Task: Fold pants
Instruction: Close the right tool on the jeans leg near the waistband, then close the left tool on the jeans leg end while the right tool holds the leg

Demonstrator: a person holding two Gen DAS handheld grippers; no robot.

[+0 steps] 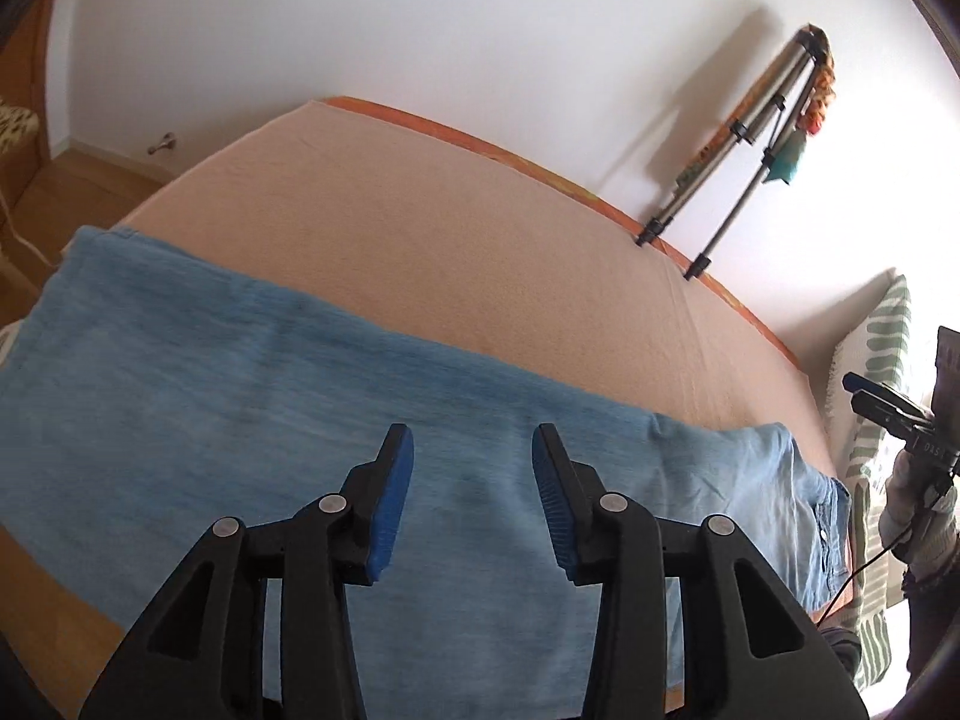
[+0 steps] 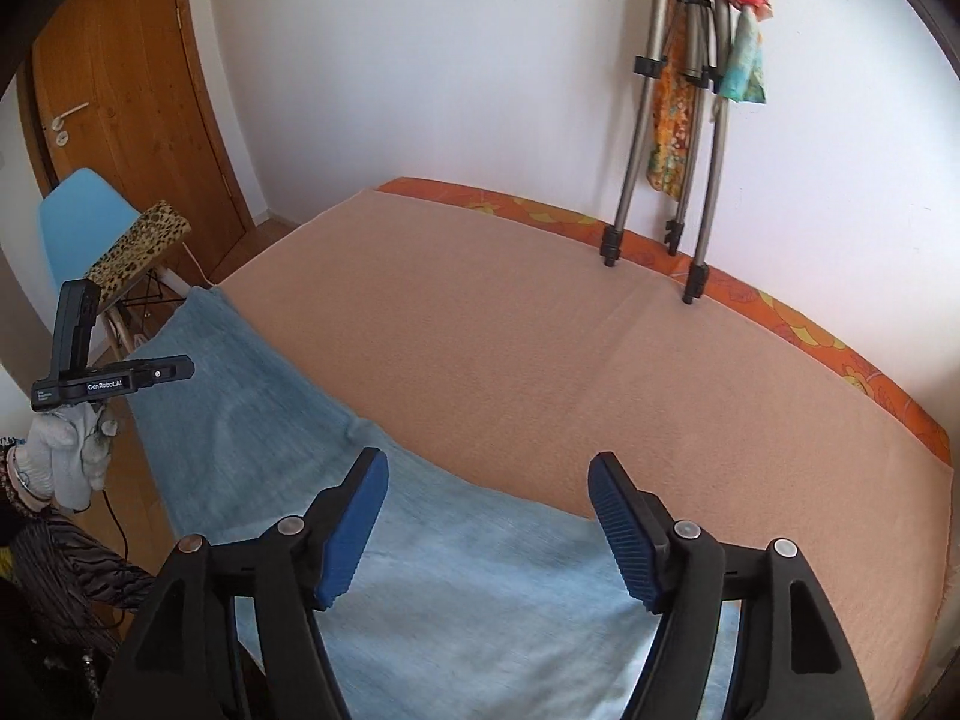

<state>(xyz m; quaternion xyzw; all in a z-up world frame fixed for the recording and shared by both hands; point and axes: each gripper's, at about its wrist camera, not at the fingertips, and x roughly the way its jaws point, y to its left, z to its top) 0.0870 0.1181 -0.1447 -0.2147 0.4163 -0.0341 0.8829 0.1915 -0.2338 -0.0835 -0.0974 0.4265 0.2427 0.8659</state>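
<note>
While both tongs, left (image 1: 473, 498) and right (image 2: 487, 531), hang released above them, the pants (image 1: 270, 372) lie folded lengthwise on the bed (image 1: 450, 240); crosswise folds likely remain.

The pants (image 1: 252, 372) are light blue denim, paler toward the waist end, and they lie on a peach-beige blanket (image 2: 540, 360) whose bed (image 2: 798, 324) edge shows an orange sheet with a yellow flower pattern. Each tool, left tool (image 1: 473, 504) and right tool (image 2: 487, 531), is black with ribbed blue pads (image 2: 624, 534) and silver rivets, and the gloved hand (image 2: 69, 456) in the right wrist view is white. The wall (image 1: 420, 30) is white, the door (image 2: 132, 96) brown wood, the chair (image 2: 78, 222) sky blue with a leopard-print cushion (image 2: 138, 255), the tripod (image 2: 672, 138) grey and black, and the pillow (image 1: 882, 348) white with green stripes
</note>
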